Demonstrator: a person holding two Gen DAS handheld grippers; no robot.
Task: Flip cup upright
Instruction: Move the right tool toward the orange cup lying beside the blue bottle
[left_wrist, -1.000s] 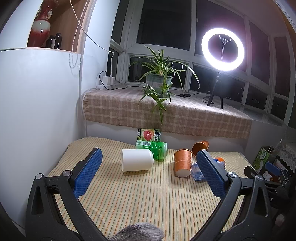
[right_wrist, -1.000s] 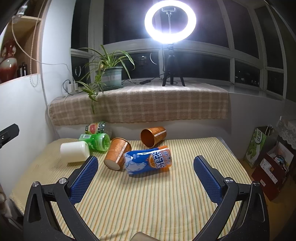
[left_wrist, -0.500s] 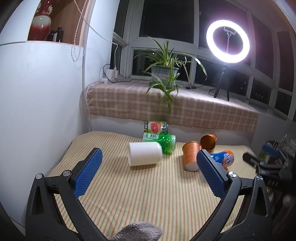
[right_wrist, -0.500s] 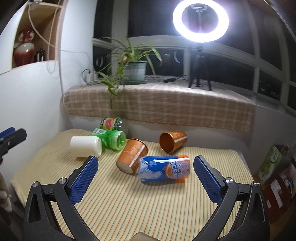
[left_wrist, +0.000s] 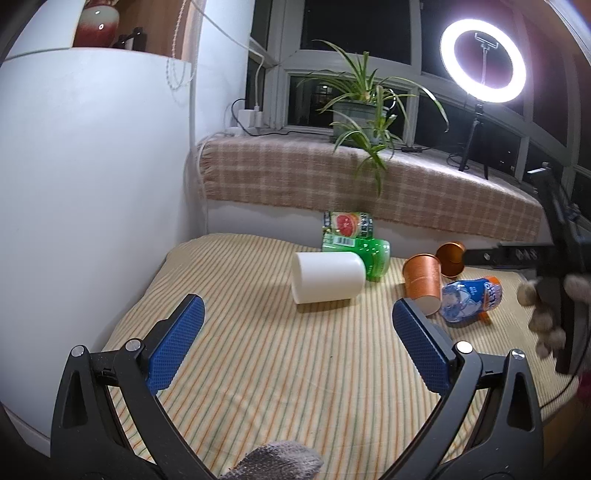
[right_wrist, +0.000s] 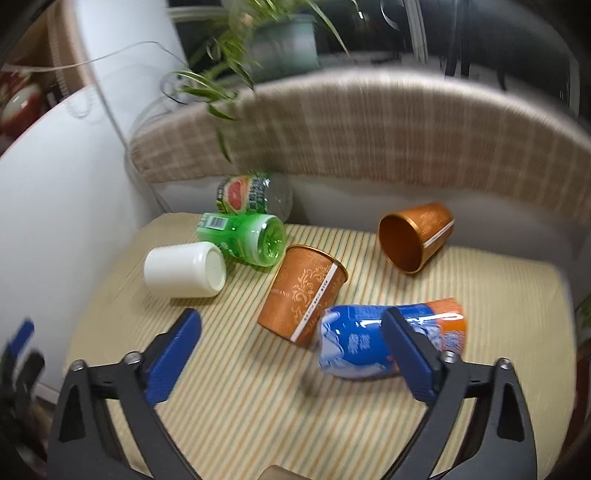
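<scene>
Both grippers' fingers (right_wrist: 173, 343) spread, empty; patterned orange cup (right_wrist: 303, 293) lies beyond them.

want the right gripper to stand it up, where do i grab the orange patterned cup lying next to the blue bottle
Grip the orange patterned cup across its side wall near the middle, coming from above with the right gripper, which is open. It lies on its side, rim toward the far right and base toward the camera. The blue bottle seems to press against its near right flank, so straddle the wall above that contact, then rotate the rim upward.
</scene>
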